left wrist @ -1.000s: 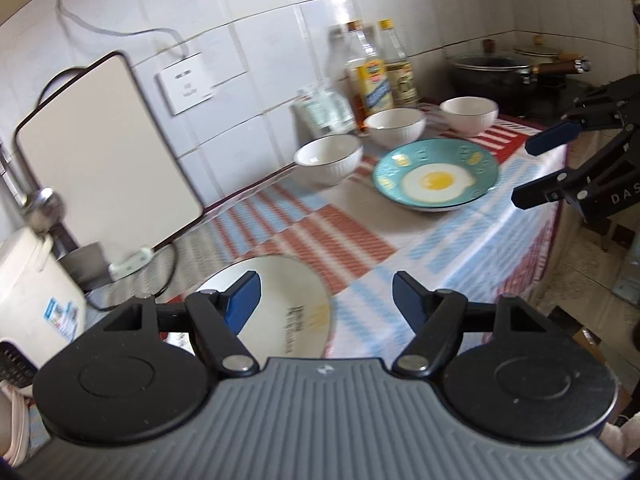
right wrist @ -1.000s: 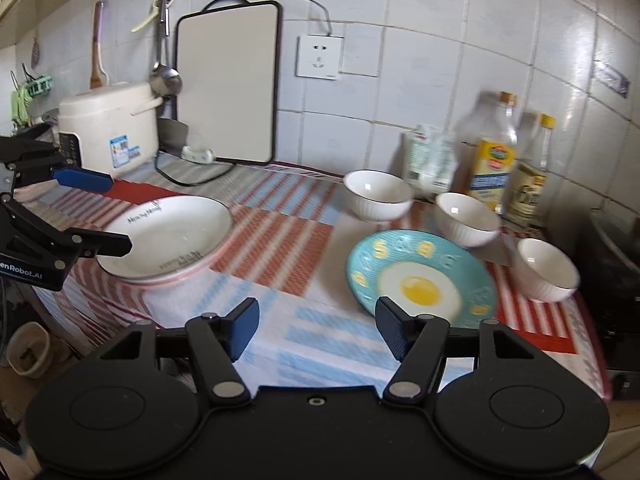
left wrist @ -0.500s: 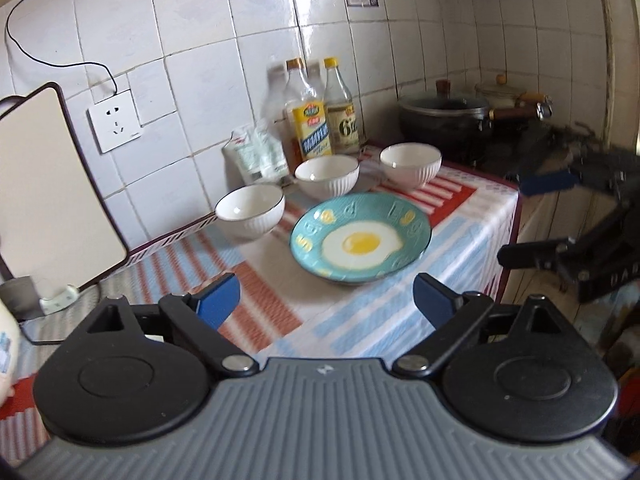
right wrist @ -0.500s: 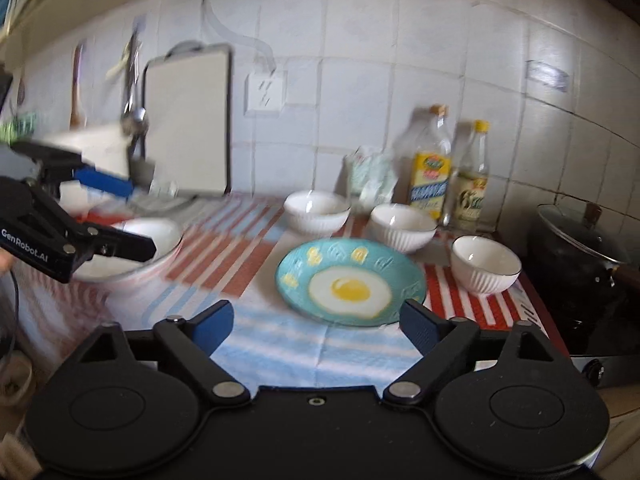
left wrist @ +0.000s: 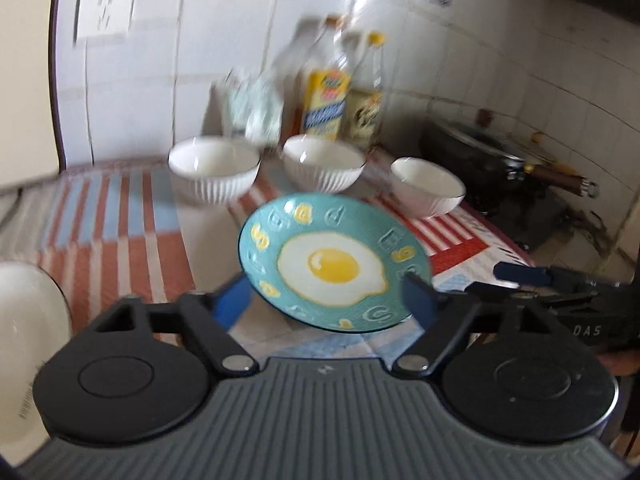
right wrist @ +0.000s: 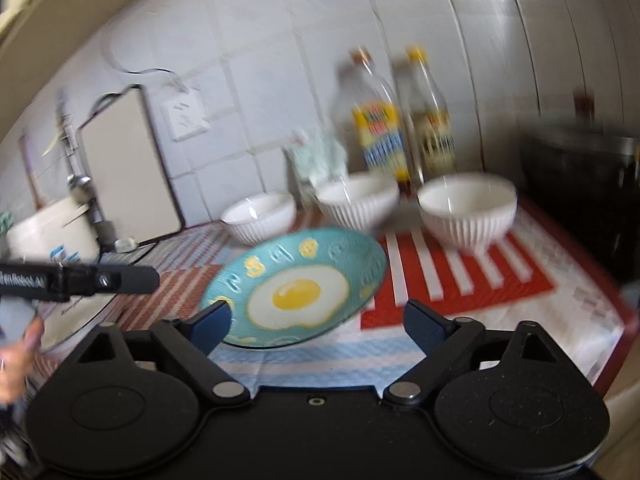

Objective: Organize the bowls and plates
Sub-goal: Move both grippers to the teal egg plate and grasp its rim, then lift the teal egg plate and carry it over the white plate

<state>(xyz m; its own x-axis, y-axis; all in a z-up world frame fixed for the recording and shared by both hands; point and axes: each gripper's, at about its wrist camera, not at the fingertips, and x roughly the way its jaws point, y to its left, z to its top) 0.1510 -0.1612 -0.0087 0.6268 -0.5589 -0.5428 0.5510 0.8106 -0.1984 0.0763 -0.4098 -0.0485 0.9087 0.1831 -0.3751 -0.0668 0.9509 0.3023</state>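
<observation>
The teal fried-egg plate (left wrist: pixel 334 264) lies on the striped tablecloth (left wrist: pixel 120 236), with three white ribbed bowls (left wrist: pixel 214 176) in a row from its ten to its two o'clock and a white plate (left wrist: pixel 24 320) at its nine. The left gripper (left wrist: pixel 326 302), jaws closing with nothing pressed between the pads, sits at the plate's six o'clock. The right gripper (right wrist: pixel 318 322) stands wide and empty at the plate's near edge; two bottles (right wrist: pixel 380 128) and a dark pot (left wrist: pixel 476 156) stand beyond.
</observation>
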